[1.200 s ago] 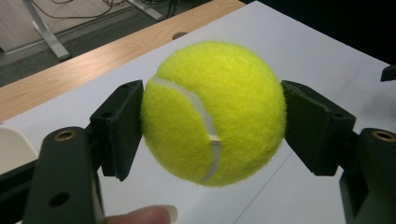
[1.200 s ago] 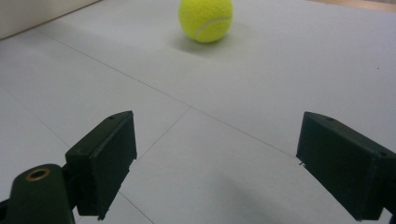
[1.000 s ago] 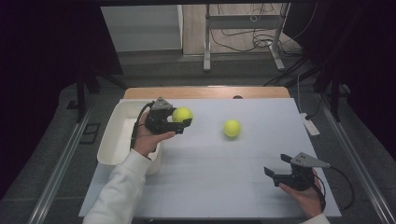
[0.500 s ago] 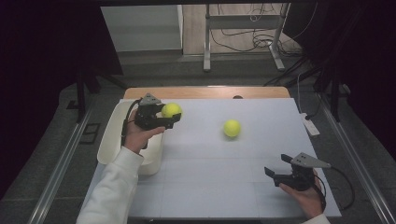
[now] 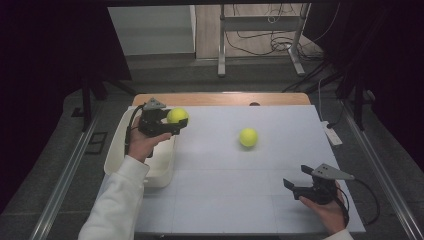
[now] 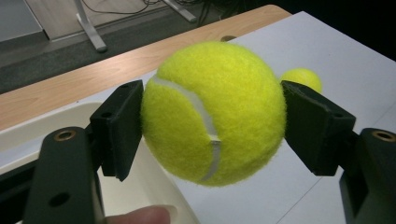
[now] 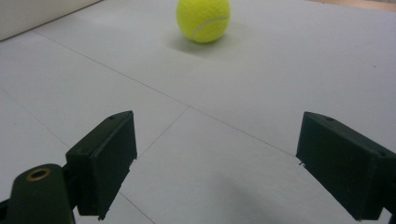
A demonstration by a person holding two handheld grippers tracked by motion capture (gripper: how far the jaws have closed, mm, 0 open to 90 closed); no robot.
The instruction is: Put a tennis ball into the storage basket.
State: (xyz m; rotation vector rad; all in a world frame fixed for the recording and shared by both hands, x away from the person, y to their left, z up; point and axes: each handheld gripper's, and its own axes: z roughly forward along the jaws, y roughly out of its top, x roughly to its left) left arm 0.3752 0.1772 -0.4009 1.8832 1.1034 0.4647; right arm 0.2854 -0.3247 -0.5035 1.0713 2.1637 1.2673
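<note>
My left gripper (image 5: pixel 175 120) is shut on a yellow tennis ball (image 5: pixel 177 115), held in the air at the right rim of the white bin (image 5: pixel 116 148). In the left gripper view both pads press the held ball (image 6: pixel 212 112) from either side, with the bin's rim (image 6: pixel 56 121) just below and behind. A second tennis ball (image 5: pixel 248 137) lies on the white table top, right of centre; the right gripper view has this ball (image 7: pixel 203 19) far ahead. My right gripper (image 5: pixel 294 183) rests near the front right of the table, open, nothing between its jaws (image 7: pixel 215 163).
The white bin stands at the table's left edge, under my left forearm. A wooden strip (image 5: pixel 220 98) runs along the table's far edge. Metal stand legs and cables (image 5: pixel 260 45) lie on the floor beyond. A small white device (image 5: pixel 332 135) sits at the right edge.
My left hand has carried the held ball leftward, from over the table top to the bin's right rim. The right gripper and the loose ball have stayed put.
</note>
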